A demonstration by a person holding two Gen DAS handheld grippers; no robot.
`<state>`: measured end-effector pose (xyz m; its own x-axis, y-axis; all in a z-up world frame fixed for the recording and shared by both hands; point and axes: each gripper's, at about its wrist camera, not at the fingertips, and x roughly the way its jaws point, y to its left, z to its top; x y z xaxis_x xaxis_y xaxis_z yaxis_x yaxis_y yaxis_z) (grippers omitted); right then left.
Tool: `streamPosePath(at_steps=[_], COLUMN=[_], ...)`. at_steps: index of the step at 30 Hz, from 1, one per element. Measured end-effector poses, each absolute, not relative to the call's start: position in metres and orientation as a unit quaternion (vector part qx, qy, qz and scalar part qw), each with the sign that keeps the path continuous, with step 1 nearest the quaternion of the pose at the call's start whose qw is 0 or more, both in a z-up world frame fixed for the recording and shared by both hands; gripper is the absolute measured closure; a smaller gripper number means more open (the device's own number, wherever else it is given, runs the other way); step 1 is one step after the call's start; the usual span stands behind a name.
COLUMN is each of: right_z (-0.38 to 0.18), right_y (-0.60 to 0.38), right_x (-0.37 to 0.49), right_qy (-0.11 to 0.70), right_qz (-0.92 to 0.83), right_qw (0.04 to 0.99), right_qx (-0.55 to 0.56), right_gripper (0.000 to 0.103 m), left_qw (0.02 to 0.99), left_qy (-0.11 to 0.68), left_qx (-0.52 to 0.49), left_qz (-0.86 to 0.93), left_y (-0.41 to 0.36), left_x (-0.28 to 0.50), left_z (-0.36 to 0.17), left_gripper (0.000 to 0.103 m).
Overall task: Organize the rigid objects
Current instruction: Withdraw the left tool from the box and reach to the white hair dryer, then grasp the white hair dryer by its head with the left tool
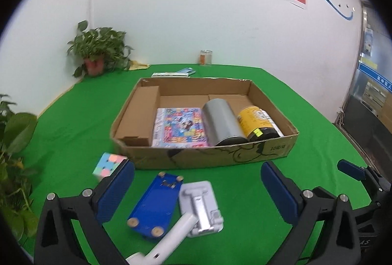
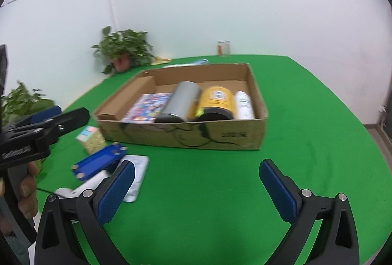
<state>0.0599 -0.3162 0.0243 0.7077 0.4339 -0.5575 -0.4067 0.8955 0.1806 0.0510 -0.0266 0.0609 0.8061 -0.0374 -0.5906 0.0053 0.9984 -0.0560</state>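
Note:
A cardboard box (image 1: pixel 245 154) (image 2: pixel 220 137) on the green table holds a colourful book (image 1: pixel 180 127), a silver can (image 1: pixel 223 121), a yellow can (image 1: pixel 254 121) and a white bottle (image 2: pixel 243 104). In front of it lie a blue flat case (image 1: pixel 155 203) (image 2: pixel 98 162), a white phone stand (image 1: pixel 199 206) (image 2: pixel 133 174) and a pastel cube (image 1: pixel 109 164) (image 2: pixel 90 138). My left gripper (image 1: pixel 197 189) is open and empty above the case and stand. My right gripper (image 2: pixel 197 186) is open and empty over bare table, right of the stand.
Potted plants stand at the back left (image 1: pixel 98 52) and at the left edge (image 1: pixel 12 154). A glass jar (image 1: pixel 205 57) and flat packets (image 1: pixel 174 73) lie behind the box. The left gripper and the hand holding it show in the right wrist view (image 2: pixel 36 132).

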Motion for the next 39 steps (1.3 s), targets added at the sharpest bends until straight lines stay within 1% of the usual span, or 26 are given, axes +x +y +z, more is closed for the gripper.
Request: streamPosePath(at_steps=[6, 9, 11, 18, 19, 20, 22, 23, 24, 26, 28, 30, 32, 36, 39], right_z=[0.041, 0.044, 0.043, 0.019, 0.014, 0.008, -0.002, -0.008, -0.014, -0.023, -0.03, -0.038, -0.048, -0.06, -0.063], right_y=[-0.297, -0.286, -0.278, -0.257, -0.256, -0.252, -0.246, -0.241, -0.237, -0.232, -0.23, -0.232, -0.238, -0.255, -0.272], right_x=[0.033, 0.022, 0.016, 0.007, 0.007, 0.003, -0.001, -0.005, -0.009, -0.015, -0.019, -0.019, -0.017, -0.012, -0.003], right_qy=[0.293, 0.294, 0.293, 0.337, 0.341, 0.35, 0.363, 0.372, 0.378, 0.382, 0.387, 0.399, 0.414, 0.426, 0.43], right_qz=[0.286, 0.318, 0.334, 0.379, 0.388, 0.402, 0.424, 0.439, 0.452, 0.466, 0.473, 0.474, 0.466, 0.436, 0.408], right_qw=[0.912, 0.902, 0.896, 0.862, 0.856, 0.846, 0.829, 0.817, 0.806, 0.795, 0.788, 0.782, 0.779, 0.79, 0.804], right_qx=[0.007, 0.011, 0.011, -0.007, -0.013, -0.022, -0.037, -0.047, -0.057, -0.07, -0.076, -0.073, -0.068, -0.058, -0.046], right_gripper=[0.001, 0.001, 0.001, 0.001, 0.001, 0.001, 0.005, 0.008, 0.01, 0.011, 0.012, 0.016, 0.017, 0.022, 0.023], left_qw=[0.956, 0.95, 0.944, 0.882, 0.874, 0.866, 0.846, 0.844, 0.841, 0.831, 0.819, 0.811, 0.808, 0.778, 0.767], left_qy=[0.29, 0.311, 0.328, 0.451, 0.464, 0.476, 0.499, 0.499, 0.502, 0.511, 0.525, 0.537, 0.536, 0.546, 0.551], left_qx=[-0.025, -0.018, -0.025, -0.127, -0.135, -0.146, -0.174, -0.179, -0.184, -0.196, -0.21, -0.212, -0.226, -0.261, -0.256], left_qz=[0.019, 0.014, 0.012, -0.045, -0.051, -0.057, -0.076, -0.077, -0.081, -0.094, -0.097, -0.092, -0.099, -0.17, -0.208], left_y=[0.018, 0.039, 0.046, 0.064, 0.064, 0.064, 0.062, 0.06, 0.056, 0.046, 0.031, 0.009, -0.011, -0.047, -0.08], left_x=[0.019, 0.01, 0.012, 0.024, 0.024, 0.024, 0.024, 0.024, 0.025, 0.027, 0.032, 0.034, 0.04, 0.061, 0.077], left_z=[0.1, 0.107, 0.095, -0.006, -0.019, -0.031, -0.049, -0.054, -0.058, -0.066, -0.075, -0.082, -0.084, -0.091, -0.095], left_gripper=[0.001, 0.001, 0.001, 0.002, 0.005, 0.012, 0.02, 0.024, 0.026, 0.037, 0.042, 0.04, 0.04, 0.04, 0.039])
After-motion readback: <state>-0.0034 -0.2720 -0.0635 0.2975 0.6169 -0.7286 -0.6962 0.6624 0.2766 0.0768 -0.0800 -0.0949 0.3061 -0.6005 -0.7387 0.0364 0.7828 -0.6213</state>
